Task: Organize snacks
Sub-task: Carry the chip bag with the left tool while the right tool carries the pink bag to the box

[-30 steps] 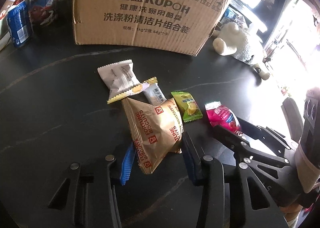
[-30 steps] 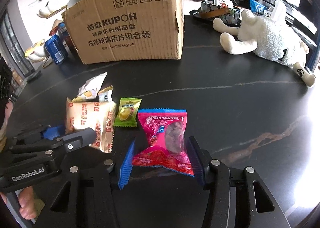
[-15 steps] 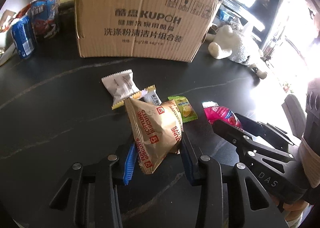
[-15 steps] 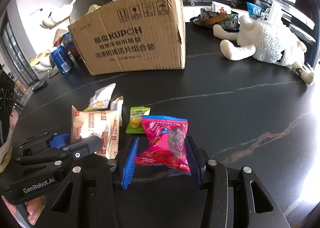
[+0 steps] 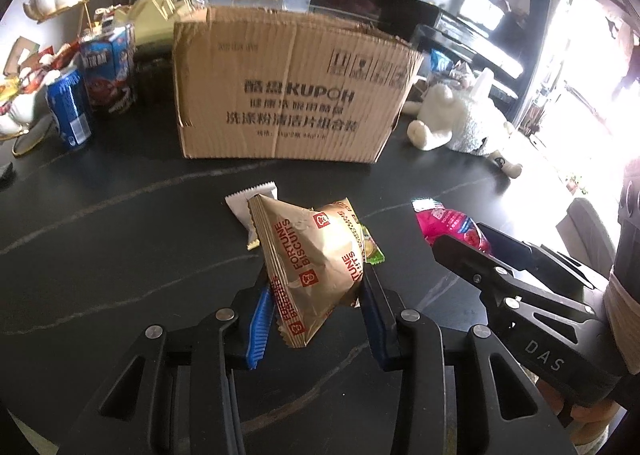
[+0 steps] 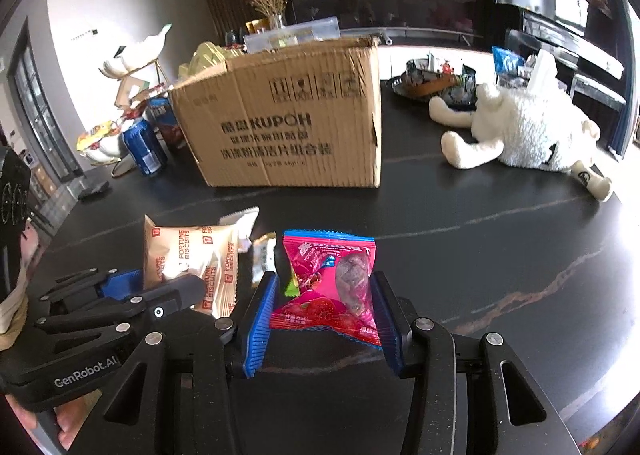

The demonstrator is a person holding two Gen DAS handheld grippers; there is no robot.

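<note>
A cardboard box [image 5: 288,91] stands toward the black table's [image 5: 100,239] far edge. Nearer, the left gripper [image 5: 316,307] clamps a gold biscuit packet [image 5: 312,259]; beside it, the right gripper [image 6: 322,319] clamps a pink snack packet [image 6: 336,279].

- We read "KUPOH" in dark print on the brown corrugated cardboard box [image 5: 288,95]; the Chinese lines beneath it are too blurred to transcribe.
- "FORTUNE BISCUITS" in red on the gold foil snack packet [image 5: 316,255].
- "DAS" on the black right gripper [image 5: 460,255].
- "GenRobot.AI" on the black left gripper [image 6: 160,287].
</note>
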